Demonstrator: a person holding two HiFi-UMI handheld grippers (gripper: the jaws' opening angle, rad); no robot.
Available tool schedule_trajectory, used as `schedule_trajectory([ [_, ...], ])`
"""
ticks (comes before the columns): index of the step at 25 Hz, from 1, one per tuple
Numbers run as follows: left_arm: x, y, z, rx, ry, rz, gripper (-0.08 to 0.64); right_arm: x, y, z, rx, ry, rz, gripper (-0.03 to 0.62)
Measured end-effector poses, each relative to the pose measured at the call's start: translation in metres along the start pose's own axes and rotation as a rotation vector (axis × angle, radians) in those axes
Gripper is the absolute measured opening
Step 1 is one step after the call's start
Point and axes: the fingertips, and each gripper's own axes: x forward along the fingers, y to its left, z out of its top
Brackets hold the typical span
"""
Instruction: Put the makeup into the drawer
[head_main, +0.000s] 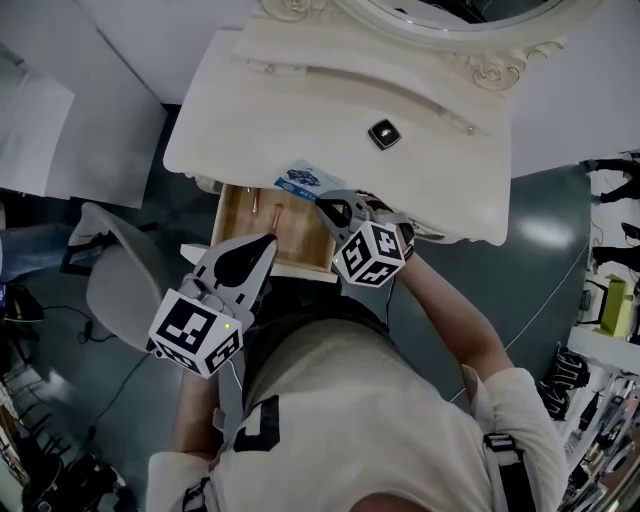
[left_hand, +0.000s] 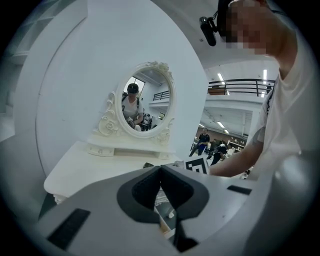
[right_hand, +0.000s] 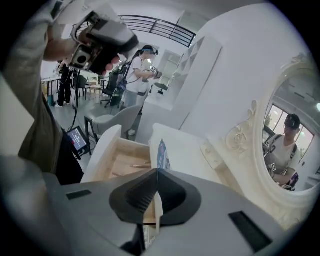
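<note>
Makeup packet, flat, white with blue print: held edge-on between the closed jaws of the right gripper and standing up past the tips. In the head view it is at the front edge of the white dressing table, over the far side of the open wooden drawer, not inside it. Two thin pinkish sticks lie on the drawer floor. A small dark compact rests on the tabletop, well apart from the packet. An ornate oval mirror stands at the table's back. Left gripper: jaws together with nothing between them, tips above the drawer's near front edge.
</note>
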Motion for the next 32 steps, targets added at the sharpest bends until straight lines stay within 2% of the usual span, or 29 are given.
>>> schedule_trajectory([
  [4,-0.015,0.021,0.007,-0.035,-0.041,0.053,0.058,-0.019,0.001,0.024,0.057,-0.044,0.026,0.027],
  [8,-0.027,0.042,0.012,-0.072,-0.073,0.086,0.058,-0.033,0.014,0.040,0.122,-0.073,0.106,0.028],
  [11,-0.032,0.053,0.010,-0.070,-0.073,0.087,0.058,-0.031,0.031,0.042,0.146,-0.055,0.159,0.027],
  [14,-0.035,0.059,0.007,-0.071,-0.071,0.070,0.058,-0.018,0.044,0.036,0.151,-0.012,0.170,0.026],
  [18,-0.039,0.069,0.005,-0.076,-0.067,0.039,0.058,0.009,0.049,0.025,0.128,0.053,0.130,0.028],
  [25,-0.041,0.091,0.005,-0.067,-0.042,0.008,0.058,0.058,0.037,0.017,0.009,0.102,-0.049,0.028],
  [27,-0.040,0.094,0.003,-0.065,-0.032,0.010,0.058,0.074,0.049,0.007,-0.034,0.117,-0.042,0.028],
  [29,-0.038,0.096,0.000,-0.070,-0.018,0.014,0.058,0.091,0.069,-0.010,-0.064,0.143,0.005,0.028],
  [32,-0.034,0.095,-0.003,-0.076,-0.003,0.019,0.058,0.104,0.094,-0.027,-0.061,0.141,0.082,0.028],
])
